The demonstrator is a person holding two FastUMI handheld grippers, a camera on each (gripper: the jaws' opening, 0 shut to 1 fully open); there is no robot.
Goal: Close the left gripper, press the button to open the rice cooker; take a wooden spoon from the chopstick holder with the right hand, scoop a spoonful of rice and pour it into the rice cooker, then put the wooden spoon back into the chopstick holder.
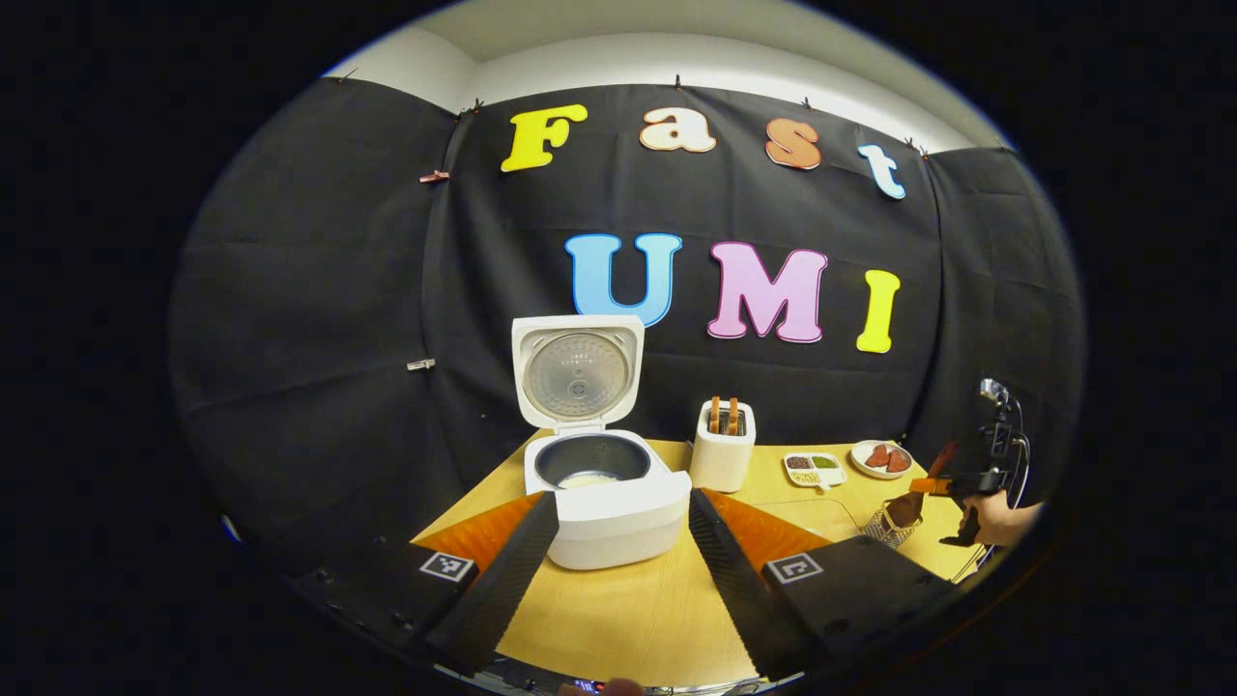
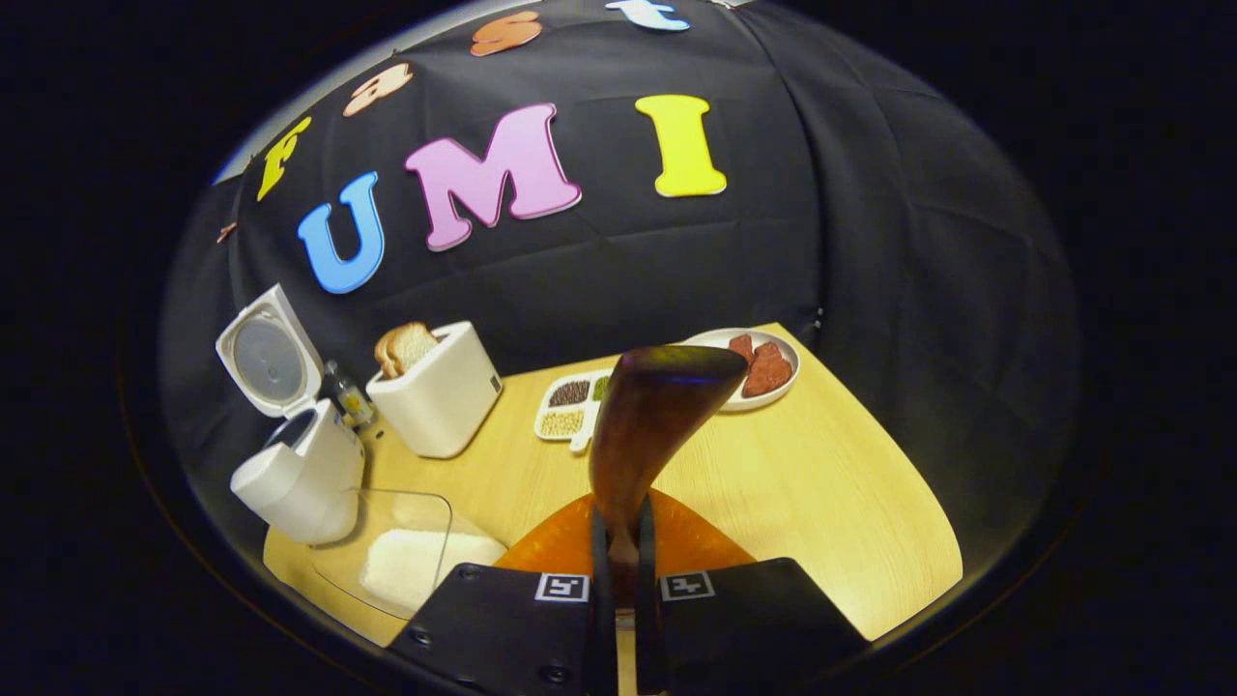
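**Rice cooker open, wooden spoon clamped in the right gripper**

In the left gripper view the left gripper hangs above the wooden table with its jaws spread wide, holding nothing. Straight ahead of it the rice cooker stands with its lid raised upright, and a pale patch lies at the bottom of the inner pot. A toaster with two slices stands just beside the cooker. Farther right sit a divided dish and a plate. At the far right a hand holds the right gripper over the wire chopstick holder.

In the right gripper view the right gripper has its jaws drawn narrow on the handle of the wooden spoon, whose bowl points away. A clear container of rice sits beside the cooker
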